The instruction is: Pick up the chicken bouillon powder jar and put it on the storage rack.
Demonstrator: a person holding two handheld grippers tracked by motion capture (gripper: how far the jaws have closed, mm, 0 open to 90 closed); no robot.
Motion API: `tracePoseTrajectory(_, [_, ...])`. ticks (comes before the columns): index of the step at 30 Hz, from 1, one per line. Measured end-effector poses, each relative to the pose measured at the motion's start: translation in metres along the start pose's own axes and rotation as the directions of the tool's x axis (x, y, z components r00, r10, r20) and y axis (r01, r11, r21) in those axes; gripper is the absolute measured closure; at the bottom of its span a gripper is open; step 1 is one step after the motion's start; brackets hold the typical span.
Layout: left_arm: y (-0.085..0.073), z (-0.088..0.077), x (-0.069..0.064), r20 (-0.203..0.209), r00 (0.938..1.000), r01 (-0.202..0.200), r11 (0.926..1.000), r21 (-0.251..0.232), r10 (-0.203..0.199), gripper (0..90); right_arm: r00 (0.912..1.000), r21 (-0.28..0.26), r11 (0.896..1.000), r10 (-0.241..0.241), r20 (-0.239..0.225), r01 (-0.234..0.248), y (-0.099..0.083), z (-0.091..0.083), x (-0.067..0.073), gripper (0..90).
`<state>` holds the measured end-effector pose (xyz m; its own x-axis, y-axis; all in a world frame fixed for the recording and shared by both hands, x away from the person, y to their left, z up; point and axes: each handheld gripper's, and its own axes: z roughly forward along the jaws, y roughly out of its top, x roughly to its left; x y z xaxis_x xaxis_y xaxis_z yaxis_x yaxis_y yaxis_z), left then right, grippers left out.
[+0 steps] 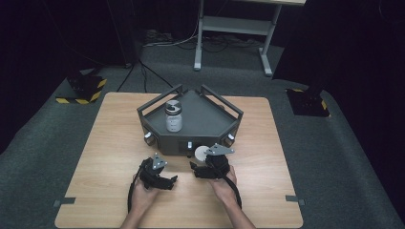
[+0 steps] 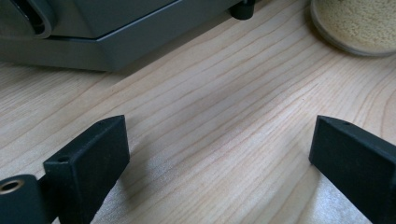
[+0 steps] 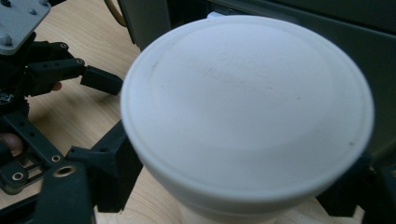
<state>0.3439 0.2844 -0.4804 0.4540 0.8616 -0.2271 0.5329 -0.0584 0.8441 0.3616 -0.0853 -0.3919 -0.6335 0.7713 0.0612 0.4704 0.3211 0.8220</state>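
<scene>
White round plastic lid clamped between our right gripper jaws, just before the grey angular tray, our left gripper spread empty over the pale wooden table, grey carpet, dark room.

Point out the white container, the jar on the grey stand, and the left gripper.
white container (image 3: 247,107), right gripper view, top face.
jar (image 1: 173,119), high view, its body.
left gripper (image 2: 219,154), left gripper view, midway between jaws.

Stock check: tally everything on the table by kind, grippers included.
Grey tray: 1
Jar standing in the tray: 1
White lid between the right gripper's jaws: 1
Hand-held grippers, left gripper and right gripper: 2
Total: 5
</scene>
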Motion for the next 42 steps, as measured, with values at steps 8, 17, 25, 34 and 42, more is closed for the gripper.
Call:
tracePoseTrajectory(8, [0.0, 0.0, 0.0, 0.0, 1.0, 0.0, 1.0, 0.001, 0.0, 4.9, 0.9999, -0.024, 1.0, -0.005, 0.01, 0.006, -0.004, -0.002, -0.001, 31.4])
tracePoseTrajectory(17, [-0.001, 0.0, 0.0, 0.0, 1.0, 0.004, 1.0, -0.004, -0.004, 5.0, 0.998, -0.042, 0.998, -0.045, 0.044, 0.047, -0.009, -0.002, 0.008, 34.3])
tracePoseTrajectory(25, [-0.001, 0.0, 0.0, -0.001, 1.0, 0.007, 1.0, -0.006, -0.007, 5.1, 0.9967, -0.044, 0.997, -0.06, 0.054, 0.063, -0.009, -0.003, 0.011, 34.9])
tracePoseTrajectory(34, [-0.001, 0.0, -0.001, -0.001, 1.0, 0.007, 0.9999, -0.007, -0.007, 5.1, 0.9963, -0.047, 0.996, -0.077, 0.038, 0.078, -0.009, -0.004, 0.01, 35.1])
tracePoseTrajectory(42, [-0.002, 0.001, -0.001, -0.001, 0.9999, 0.012, 0.9998, -0.014, -0.012, 5.2, 0.9951, -0.052, 0.994, -0.096, 0.023, 0.097, -0.005, -0.012, 0.011, 35.0])
